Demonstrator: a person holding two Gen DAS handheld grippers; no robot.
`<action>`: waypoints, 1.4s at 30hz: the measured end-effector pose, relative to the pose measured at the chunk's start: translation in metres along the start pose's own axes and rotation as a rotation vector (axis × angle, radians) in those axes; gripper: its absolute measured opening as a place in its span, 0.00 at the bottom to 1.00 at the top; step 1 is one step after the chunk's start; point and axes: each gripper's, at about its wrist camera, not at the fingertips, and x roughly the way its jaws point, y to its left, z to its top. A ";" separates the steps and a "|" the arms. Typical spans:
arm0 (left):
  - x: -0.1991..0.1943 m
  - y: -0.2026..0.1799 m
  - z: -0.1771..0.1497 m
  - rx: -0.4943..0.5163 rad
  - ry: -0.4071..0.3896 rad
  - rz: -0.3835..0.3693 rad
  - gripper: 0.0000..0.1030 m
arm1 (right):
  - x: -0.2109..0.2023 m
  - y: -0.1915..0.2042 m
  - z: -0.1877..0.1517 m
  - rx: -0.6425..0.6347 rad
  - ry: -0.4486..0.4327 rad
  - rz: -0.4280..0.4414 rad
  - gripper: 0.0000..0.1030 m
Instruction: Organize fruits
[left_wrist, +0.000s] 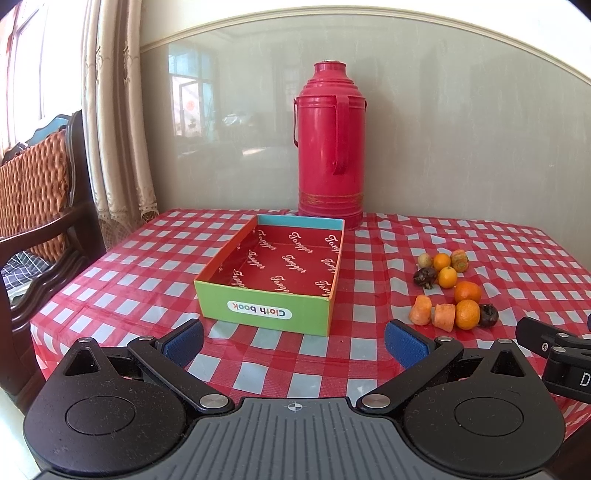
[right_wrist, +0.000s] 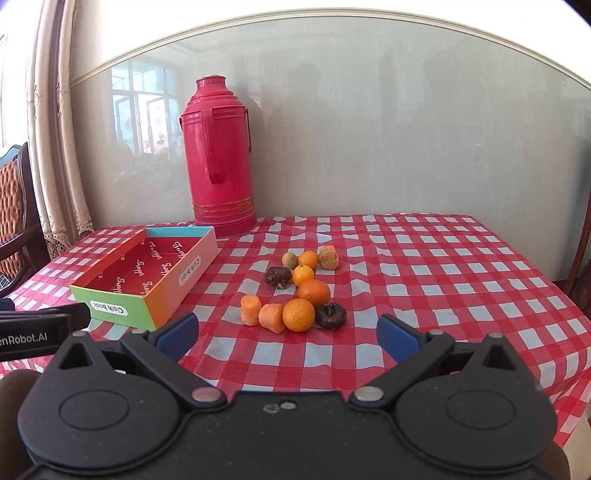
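chair: cut by left edge | right gripper: mostly out of frame | thermos base: partly behind box

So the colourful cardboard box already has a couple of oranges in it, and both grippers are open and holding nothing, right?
Not quite: the cardboard box is empty, as the left wrist view shows. The oranges lie on the checked tablecloth. The left gripper and right gripper are open, holding nothing.

Tablecloth: red and white check. Flask: red, gold band near the base. Box: green front, orange sides, blue back wall, red inside with white script. Fruit: orange, some dark brown. Gripper pads: blue on black.
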 end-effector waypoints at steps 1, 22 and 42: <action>0.000 0.000 0.000 0.000 0.000 0.001 1.00 | 0.000 0.000 0.000 0.000 0.001 0.000 0.95; 0.003 -0.008 0.001 0.022 0.001 -0.007 1.00 | 0.002 -0.004 -0.001 0.013 0.008 -0.008 0.95; 0.033 -0.056 0.004 0.180 -0.023 -0.017 1.00 | 0.026 -0.049 -0.004 0.105 0.009 -0.086 0.95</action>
